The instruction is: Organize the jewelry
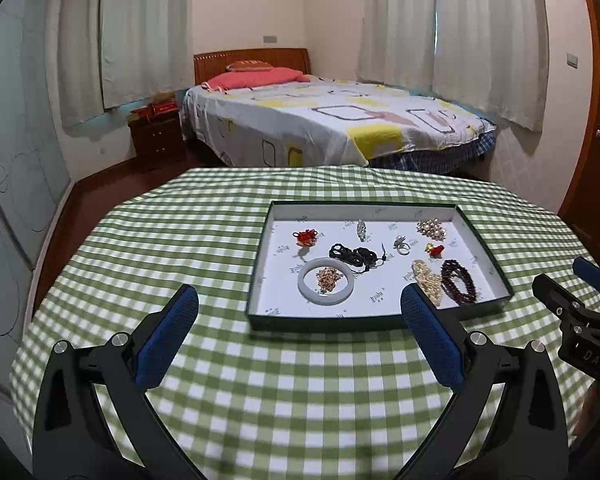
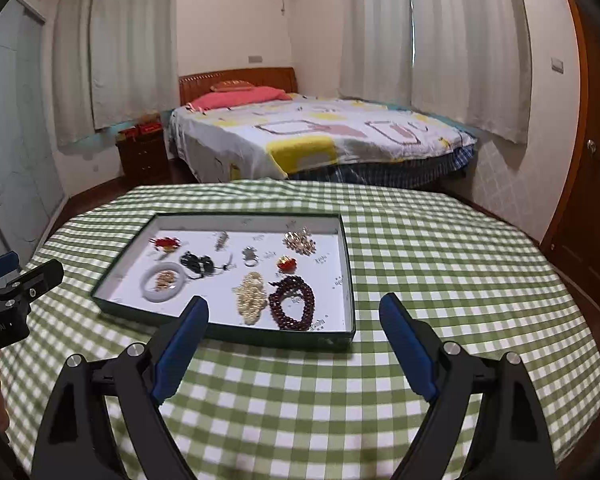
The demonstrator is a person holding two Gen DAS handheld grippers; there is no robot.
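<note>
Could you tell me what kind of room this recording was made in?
It looks like a bedroom in a home. A made bed with a wooden headboard stands behind the table, a nightstand sits beside it, and long pale curtains cover the windows.

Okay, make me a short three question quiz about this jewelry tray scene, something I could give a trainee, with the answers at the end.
1. True or false: the left gripper is clamped on a piece of jewelry.
2. What lies inside the white bangle?
A) a small gold beaded piece
B) the dark red bead bracelet
C) nothing
3. Fill in: all the jewelry lies in a shallow ___ on the green checked tablecloth.

Key
1. False; its jaws stand wide and empty, as do those of the right gripper.
2. A, the gold beaded piece.
3. Tray.
</note>
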